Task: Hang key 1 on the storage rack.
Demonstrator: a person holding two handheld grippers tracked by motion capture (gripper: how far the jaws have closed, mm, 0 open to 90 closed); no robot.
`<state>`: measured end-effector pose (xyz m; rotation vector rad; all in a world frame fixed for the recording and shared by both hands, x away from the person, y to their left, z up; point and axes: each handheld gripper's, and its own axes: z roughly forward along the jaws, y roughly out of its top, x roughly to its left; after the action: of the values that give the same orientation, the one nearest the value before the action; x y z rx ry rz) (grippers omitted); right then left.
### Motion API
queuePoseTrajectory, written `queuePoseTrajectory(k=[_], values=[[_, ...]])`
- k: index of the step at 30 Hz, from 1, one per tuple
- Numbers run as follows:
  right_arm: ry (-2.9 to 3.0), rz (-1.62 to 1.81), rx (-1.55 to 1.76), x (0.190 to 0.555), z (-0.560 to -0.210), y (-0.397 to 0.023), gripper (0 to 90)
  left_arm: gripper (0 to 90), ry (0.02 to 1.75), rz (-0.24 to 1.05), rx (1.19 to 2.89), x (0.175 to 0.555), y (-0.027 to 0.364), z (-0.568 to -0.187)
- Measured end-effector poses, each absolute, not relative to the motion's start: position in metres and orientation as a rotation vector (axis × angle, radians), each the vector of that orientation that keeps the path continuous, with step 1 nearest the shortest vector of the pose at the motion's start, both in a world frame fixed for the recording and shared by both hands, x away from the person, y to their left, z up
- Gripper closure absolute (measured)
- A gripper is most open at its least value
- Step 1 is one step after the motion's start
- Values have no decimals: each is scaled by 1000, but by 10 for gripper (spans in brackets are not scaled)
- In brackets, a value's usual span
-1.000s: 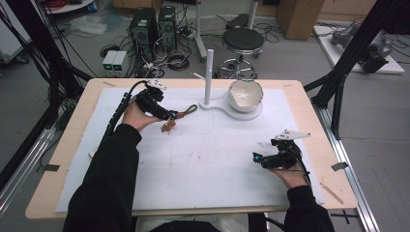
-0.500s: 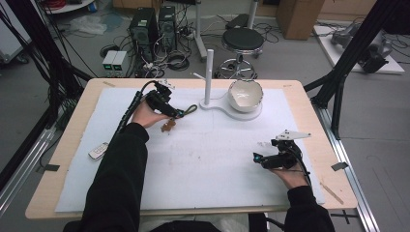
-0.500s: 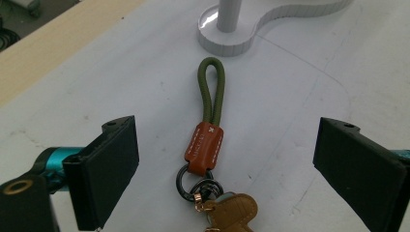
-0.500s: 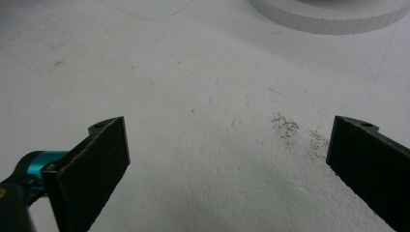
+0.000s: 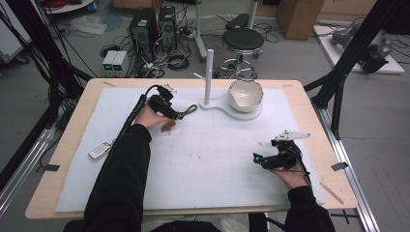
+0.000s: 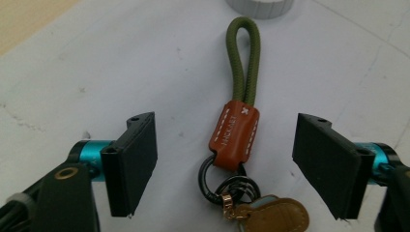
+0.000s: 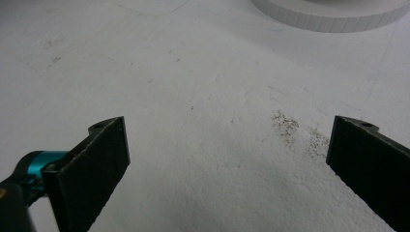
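A keychain (image 6: 234, 135) lies flat on the white mat: a green cord loop, a brown leather sleeve, black rings and a tan tag. My left gripper (image 6: 226, 130) straddles it low over the mat. Its jaws have just been closing, but both pads still stand apart from the sleeve. In the high view the left gripper (image 5: 180, 116) is at the back left, with the keychain (image 5: 189, 110) under its tips. My right gripper (image 5: 256, 158) rests near the front right, and in its own view the right gripper (image 7: 231, 128) is open over bare mat.
A white stand (image 5: 209, 72) with an upright post and a white bowl (image 5: 245, 94) on its base sits at the back centre, just beyond the keychain. A car key remote (image 5: 100, 151) lies on the mat's left side. The white mat (image 5: 212, 159) covers most of the wooden table.
My left hand has come down and shifted right onto the keychain, and the forearm has uncovered the remote on the left. The right hand has stayed put.
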<state>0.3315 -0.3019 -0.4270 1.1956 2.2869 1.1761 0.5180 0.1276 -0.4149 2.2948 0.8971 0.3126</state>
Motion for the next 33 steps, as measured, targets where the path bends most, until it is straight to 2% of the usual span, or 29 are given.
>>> queuePoseTrajectory(k=[5,12,14,27,29,33], values=[[2289,1169,1195,332,-428,-301,7,308,937,296,2292,522,131,-422],[2290,1170,1192,332,-427,-302,7,407,907,273,2318,522,126,-427],[2290,1167,1192,331,-427,-302,7,454,902,281,2319,521,125,-427],[2288,1145,1183,332,-428,-301,7,578,869,330,2347,518,118,-430],[2286,1148,1185,331,-428,-300,7,640,855,346,2355,517,116,-430],[2286,1148,1182,331,-428,-301,7,685,861,341,2349,516,115,-430]])
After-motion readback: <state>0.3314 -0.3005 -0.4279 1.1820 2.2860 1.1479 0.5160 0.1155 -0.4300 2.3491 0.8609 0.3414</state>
